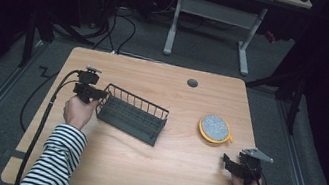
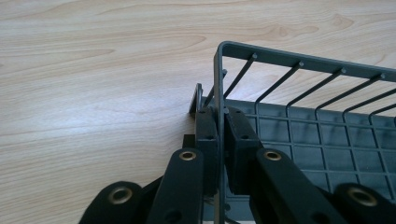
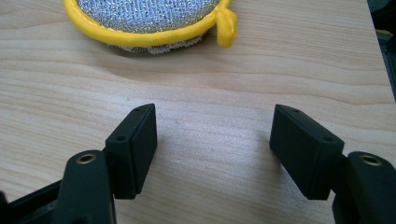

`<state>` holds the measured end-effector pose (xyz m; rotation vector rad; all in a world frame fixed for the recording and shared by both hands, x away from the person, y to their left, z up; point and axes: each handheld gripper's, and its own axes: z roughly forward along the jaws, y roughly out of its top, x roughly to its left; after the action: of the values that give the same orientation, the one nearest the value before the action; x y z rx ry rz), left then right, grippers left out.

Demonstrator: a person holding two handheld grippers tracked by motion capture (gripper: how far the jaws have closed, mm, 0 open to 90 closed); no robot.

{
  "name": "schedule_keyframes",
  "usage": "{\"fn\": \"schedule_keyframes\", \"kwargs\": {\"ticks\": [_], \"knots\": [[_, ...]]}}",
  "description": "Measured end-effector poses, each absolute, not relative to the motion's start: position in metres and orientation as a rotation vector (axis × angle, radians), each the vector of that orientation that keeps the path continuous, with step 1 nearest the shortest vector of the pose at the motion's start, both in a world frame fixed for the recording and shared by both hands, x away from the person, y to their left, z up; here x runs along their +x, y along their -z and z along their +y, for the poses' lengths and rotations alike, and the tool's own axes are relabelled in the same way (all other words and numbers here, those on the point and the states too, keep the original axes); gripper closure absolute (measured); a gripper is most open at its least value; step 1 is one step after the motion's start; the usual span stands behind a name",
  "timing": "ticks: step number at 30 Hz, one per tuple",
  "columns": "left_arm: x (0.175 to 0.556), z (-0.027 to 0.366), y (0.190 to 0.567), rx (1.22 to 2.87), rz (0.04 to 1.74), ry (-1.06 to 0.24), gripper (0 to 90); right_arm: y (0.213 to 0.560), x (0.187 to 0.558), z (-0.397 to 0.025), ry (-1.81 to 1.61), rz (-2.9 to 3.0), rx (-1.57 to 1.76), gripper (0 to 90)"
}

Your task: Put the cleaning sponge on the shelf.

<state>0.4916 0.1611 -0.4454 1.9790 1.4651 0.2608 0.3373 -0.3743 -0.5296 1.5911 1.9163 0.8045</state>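
Table point(image 1: 139, 169), one, light wood top with a round cable port at the far edge. Dish rack point(image 1: 132, 114), one, dark grey wire-and-grid basket, standing left of centre on the table, set at a slant with its long sides running from far left to near right. Judged stiff and light, with open wires that give firm purchase; the upright corner post and top rim are the natural places to take hold, and lifting by one corner alone would likely let it tip or swing. Scouring pad point(image 1: 215, 128), one, round, silver mesh face with a yellow fabric rim and small loop, lying flat right of centre, well apart from the rack. Judged soft, light and compressible; best pinched across its rim. Left gripper point(image 1: 96, 93), one, held in the person's left hand at the rack's left end; in the left gripper view its fingers point(image 2: 208, 135) are closed tight on the rack's corner post, one on each side of the wire. Right gripper point(image 1: 230, 163), one, held in the right hand near the right near corner of the table, just near of the pad; in the right gripper view its fingers point(image 3: 133, 149) stand wide apart with bare table between them, holding nothing, the pad lying beyond them. Striped sleeves, two, enter from the near edge.
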Motion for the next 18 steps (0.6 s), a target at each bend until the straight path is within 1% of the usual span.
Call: {"fn": "schedule_keyframes", "kwargs": {"ticks": [18], "knots": [[0.485,0.125,0.444,2.013,1.442,-0.257,85.5,0.53,0.337,-0.374,-0.805,1.917,1.592,32.2]]}}
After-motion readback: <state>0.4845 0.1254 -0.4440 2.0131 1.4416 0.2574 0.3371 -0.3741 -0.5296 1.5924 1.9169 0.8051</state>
